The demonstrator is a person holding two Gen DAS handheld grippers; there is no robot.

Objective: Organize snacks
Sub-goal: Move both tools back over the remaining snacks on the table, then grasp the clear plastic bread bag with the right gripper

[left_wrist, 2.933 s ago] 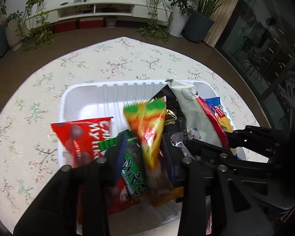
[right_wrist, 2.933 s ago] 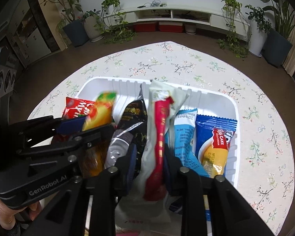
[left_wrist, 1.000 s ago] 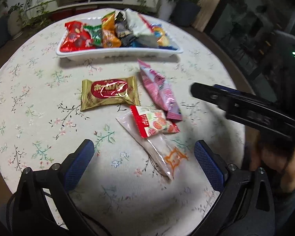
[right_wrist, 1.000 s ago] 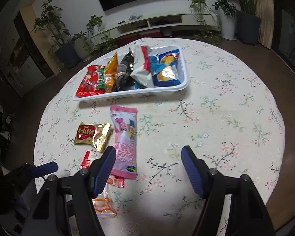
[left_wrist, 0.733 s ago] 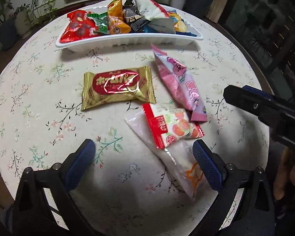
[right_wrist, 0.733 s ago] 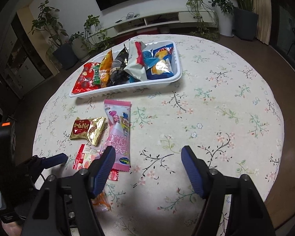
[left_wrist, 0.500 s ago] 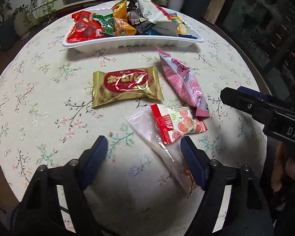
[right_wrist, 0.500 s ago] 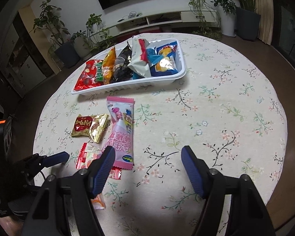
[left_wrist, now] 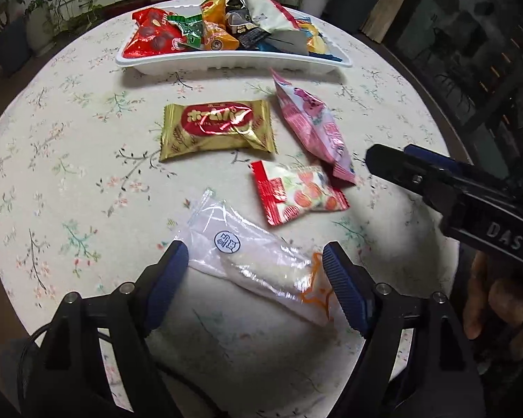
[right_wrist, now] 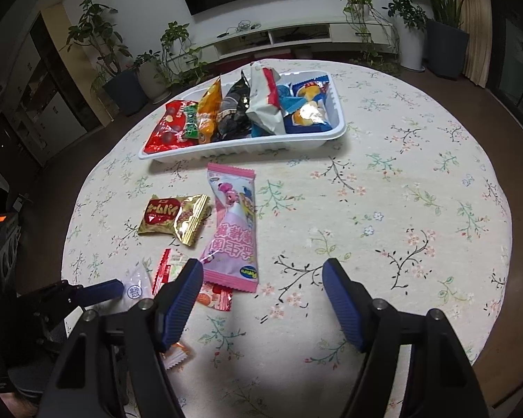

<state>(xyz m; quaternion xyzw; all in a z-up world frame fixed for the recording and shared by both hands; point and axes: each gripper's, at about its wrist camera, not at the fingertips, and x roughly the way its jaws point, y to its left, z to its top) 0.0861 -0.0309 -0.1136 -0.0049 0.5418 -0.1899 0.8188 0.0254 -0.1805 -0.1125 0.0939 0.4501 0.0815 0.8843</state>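
Snacks split two ways: most stand packed on edge in the white tray [left_wrist: 226, 64] at the table's far side, probably to save room, while four lie loose on the floral cloth [left_wrist: 69, 174] nearer. Closest is a clear packet [left_wrist: 251, 261], long, see-through, with a pale bar inside, lying flat between the left claw's [left_wrist: 254, 271] spread pads, which are opening without touching it. Beyond lie red-white, pink [right_wrist: 232, 233] and gold [left_wrist: 216, 130] packs. The right claw [right_wrist: 261, 289] hovers spread over bare cloth.
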